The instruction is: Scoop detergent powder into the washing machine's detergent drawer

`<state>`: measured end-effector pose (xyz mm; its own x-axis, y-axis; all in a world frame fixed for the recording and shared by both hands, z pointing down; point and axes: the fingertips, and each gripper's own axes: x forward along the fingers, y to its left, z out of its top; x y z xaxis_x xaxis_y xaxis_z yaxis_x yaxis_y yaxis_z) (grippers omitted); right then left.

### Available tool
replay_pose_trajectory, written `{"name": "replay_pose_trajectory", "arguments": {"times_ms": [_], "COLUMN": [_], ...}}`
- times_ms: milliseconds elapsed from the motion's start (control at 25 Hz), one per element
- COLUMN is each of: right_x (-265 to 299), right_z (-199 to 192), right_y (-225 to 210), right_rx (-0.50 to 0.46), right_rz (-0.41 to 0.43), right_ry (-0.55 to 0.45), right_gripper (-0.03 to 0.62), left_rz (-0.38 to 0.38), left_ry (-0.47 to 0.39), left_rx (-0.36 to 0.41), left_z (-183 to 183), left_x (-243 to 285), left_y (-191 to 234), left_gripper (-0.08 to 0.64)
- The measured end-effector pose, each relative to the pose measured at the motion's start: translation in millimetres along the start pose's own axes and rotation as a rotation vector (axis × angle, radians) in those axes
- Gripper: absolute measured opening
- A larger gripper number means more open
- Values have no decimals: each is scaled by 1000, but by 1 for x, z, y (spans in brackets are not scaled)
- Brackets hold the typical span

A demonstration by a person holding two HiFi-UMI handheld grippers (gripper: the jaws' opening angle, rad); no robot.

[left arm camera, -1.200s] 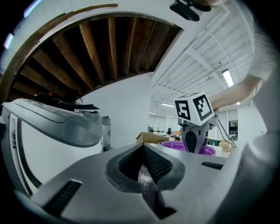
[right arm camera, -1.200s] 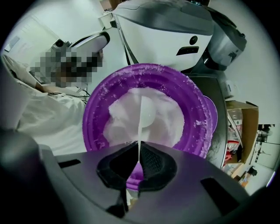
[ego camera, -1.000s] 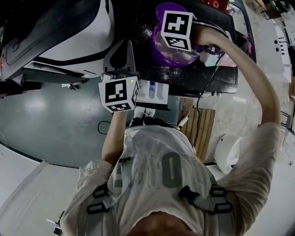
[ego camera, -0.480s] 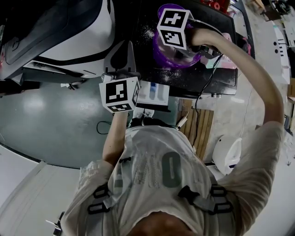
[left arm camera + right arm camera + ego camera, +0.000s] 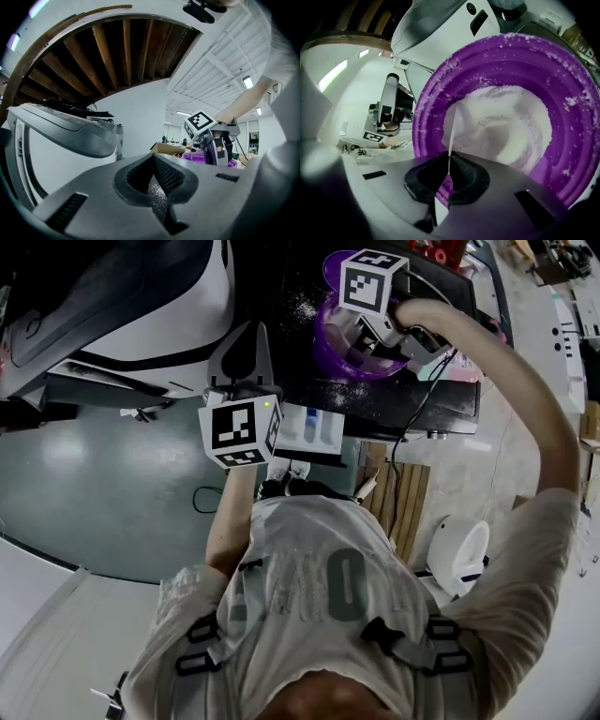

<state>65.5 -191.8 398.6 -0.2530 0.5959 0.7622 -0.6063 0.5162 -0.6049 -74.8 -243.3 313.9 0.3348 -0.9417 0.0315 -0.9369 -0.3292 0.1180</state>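
A: How is the detergent powder (image 5: pixel 506 122) expected to handle?

B: It is judged to be light, loose and easily spilled. Stray grains (image 5: pixel 302 304) are already seen scattered on the dark tabletop (image 5: pixel 394 395). It cannot be gripped directly, so it has to be carried in a scoop that is kept level. The thin white scoop handle (image 5: pixel 452 136) looks stiff but narrow, and it is best held near its free end, as it is now.

A: What is the state of the tools?

B: The right gripper (image 5: pixel 449 171) is seen with its jaws clamped on that handle, which shows edge-on as a slim white strip. The left gripper (image 5: pixel 157 168) has its jaws pressed together with nothing held between them.

A: Where is the powder relative to the scoop?

B: The powder lies heaped in the bottom of the purple bowl (image 5: pixel 436 93), directly beyond the right gripper's jaws. The far end of the strip reaches the near edge of the heap, but whether anything has been loaded cannot be made out.

A: And the destination?

B: What is taken to be the detergent drawer (image 5: pixel 314 430) lies in the head view just beside the left gripper. It is below the bowl in the picture and apart from it, with the washing machine (image 5: pixel 141 296) to the left.
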Motion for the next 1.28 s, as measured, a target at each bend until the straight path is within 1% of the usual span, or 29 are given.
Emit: {"name": "replay_pose_trajectory", "arguments": {"times_ms": [200,280,440,560,760,920,1040,1160,1200,1280], "right_x": [-17,-21,-27,-34,-50,-58,-72,-88,-94,-105], "right_z": [4,6,7,5,7,6,7,7,7,4], "right_y": [8,11,22,30,32,36,39,43,45,50], "right_rx": [64,93,153,218,310,343,357,375,374,343], "right_rz": [100,153,292,397,534,611,677,783,821,877], "right_ry": [-99,-147,-258,-365,-574,-729,-899,-1095,-1159,-1274], "right_gripper": [6,6,6,6,6,6,6,6,6,6], "left_rz": [5,2,-10,-24,-50,-69,-95,-119,-125,-136], "left_ry": [1,1,-2,-2,-6,-11,-22,-29,-31,-32], "left_rx": [0,1,5,13,28,39,50,61,64,71], "left_z": [3,3,4,6,9,12,16,17,18,20], "left_x": [0,0,3,4,7,9,7,5,4,2], "left_y": [1,0,-5,-12,-22,-31,-40,-48,-50,-54], "left_gripper": [20,20,20,20,20,20,20,20,20,20]}}
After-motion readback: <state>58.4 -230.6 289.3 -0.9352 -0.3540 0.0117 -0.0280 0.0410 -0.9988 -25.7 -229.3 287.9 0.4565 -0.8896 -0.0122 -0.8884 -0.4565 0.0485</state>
